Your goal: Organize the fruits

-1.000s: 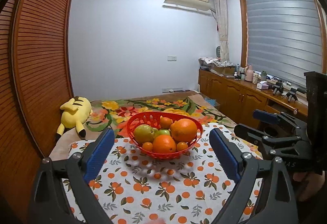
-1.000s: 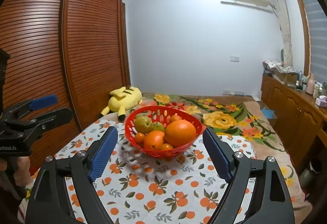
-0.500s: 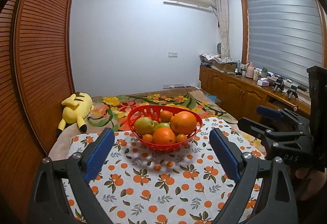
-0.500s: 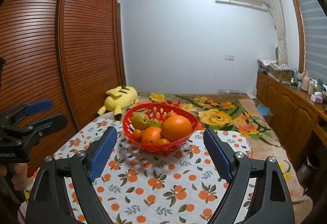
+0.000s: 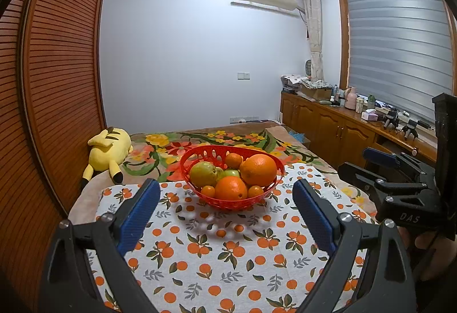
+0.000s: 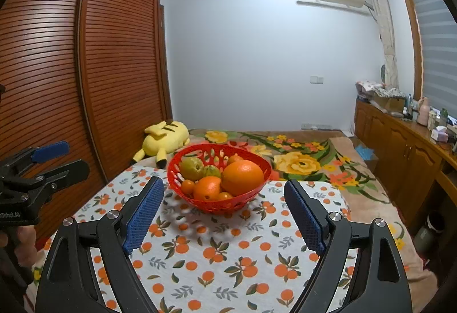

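Observation:
A red plastic basket (image 5: 200, 152) stands on the orange-print tablecloth (image 5: 228, 256). It holds a large orange (image 5: 258, 169), a smaller orange (image 5: 230, 188), a yellow-green pear (image 5: 203, 173), a green apple (image 5: 232, 172) and small tangerines (image 5: 233, 160). My left gripper (image 5: 224, 183) is open short of the basket, with nothing between its blue pads. In the right wrist view the same basket (image 6: 200, 148) and large orange (image 6: 242, 176) sit ahead of my right gripper (image 6: 222, 181), which is open and empty too. Each gripper shows at the edge of the other's view.
A yellow plush toy (image 5: 110, 146) lies on a flowered blanket (image 5: 160, 141) behind the table. A slatted wooden wardrobe (image 5: 57, 84) stands close on the left. Wooden cabinets (image 5: 328, 124) topped with bottles and boxes run along the right wall.
Both views have drawn back slightly from the basket, so more tablecloth shows in front of it. The jaws of both grippers stand as wide as before.

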